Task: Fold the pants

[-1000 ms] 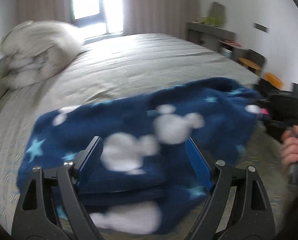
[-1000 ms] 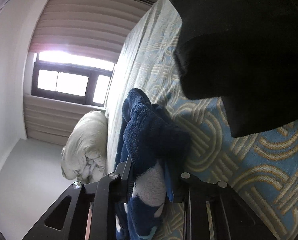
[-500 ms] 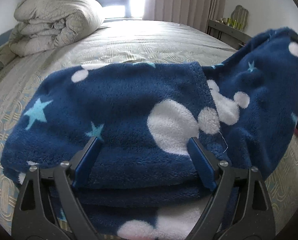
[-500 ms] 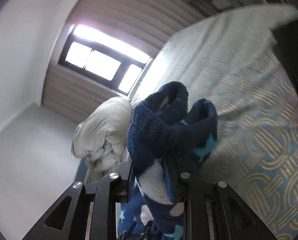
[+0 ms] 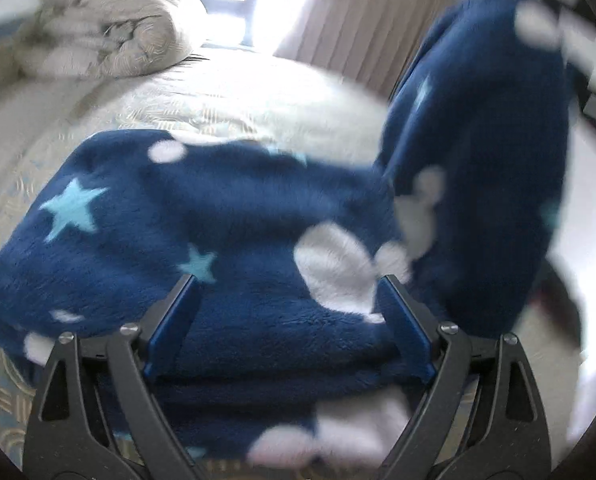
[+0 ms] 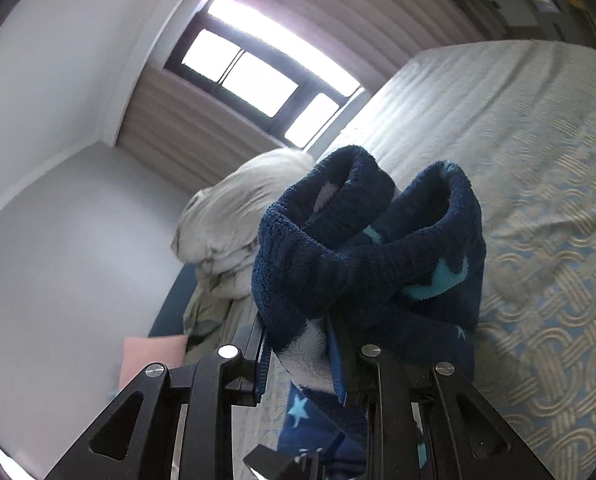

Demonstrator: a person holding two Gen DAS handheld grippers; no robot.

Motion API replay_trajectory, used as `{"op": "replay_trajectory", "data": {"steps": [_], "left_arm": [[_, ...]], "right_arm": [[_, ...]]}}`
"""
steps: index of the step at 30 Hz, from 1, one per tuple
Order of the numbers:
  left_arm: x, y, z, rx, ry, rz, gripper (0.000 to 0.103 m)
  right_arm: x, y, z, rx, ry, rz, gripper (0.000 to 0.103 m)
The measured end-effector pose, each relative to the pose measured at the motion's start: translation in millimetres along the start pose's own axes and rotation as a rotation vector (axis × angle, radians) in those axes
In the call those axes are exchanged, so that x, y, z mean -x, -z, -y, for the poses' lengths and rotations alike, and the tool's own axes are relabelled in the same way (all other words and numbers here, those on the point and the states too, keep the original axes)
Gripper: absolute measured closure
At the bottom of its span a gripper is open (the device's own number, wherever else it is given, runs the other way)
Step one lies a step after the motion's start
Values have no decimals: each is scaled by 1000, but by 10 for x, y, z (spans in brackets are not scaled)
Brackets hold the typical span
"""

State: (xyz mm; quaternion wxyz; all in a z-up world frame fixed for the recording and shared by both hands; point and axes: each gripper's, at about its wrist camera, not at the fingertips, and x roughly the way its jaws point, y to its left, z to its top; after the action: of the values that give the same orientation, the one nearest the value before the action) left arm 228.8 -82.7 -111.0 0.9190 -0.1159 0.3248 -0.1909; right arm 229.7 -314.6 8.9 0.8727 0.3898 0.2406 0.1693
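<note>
The pants [image 5: 218,232] are dark blue fleece with white blobs and light blue stars, lying partly folded on the bed. My left gripper [image 5: 288,328] is open, its blue pads [image 5: 174,320] astride the near folded edge of the pants. My right gripper [image 6: 299,356] is shut on the pants' other end [image 6: 369,240] and holds it lifted above the bed. That lifted part shows as a raised blue column at the right of the left wrist view [image 5: 485,140]. The image is blurred by motion.
The bed [image 6: 537,160] has a patterned beige and blue cover. A rolled grey duvet [image 5: 106,28] lies at its far end under the window [image 6: 258,76]. A pink item [image 6: 154,356] sits beside the bed by the wall.
My right gripper has lifted its end of the pants higher and swung it over the bed toward the left. My left gripper stays open at the folded edge.
</note>
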Motion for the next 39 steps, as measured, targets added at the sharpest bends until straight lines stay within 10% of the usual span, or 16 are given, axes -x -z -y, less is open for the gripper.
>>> {"op": "replay_trajectory", "data": {"steps": [9,16,26,35,39], "left_arm": [[785,-195,-961,145,15,79,13],[580,-65,-1753,332,-5,-7,13],[405,210,-1825,372,100,-37,13],[960,342,-2356,660,178,145,13],[1144,137,-2326,626,191,152,13]], "right_arm": [[-649,311,-463,101,9,-104,79],[-1145,704,-602,127,21,-200,79],[-1716,1289,-792,182,44,-328,79],[-2138,1777,-756,236,87,-441,76],[-2192,2003,-642,326,175,-463,75]]}}
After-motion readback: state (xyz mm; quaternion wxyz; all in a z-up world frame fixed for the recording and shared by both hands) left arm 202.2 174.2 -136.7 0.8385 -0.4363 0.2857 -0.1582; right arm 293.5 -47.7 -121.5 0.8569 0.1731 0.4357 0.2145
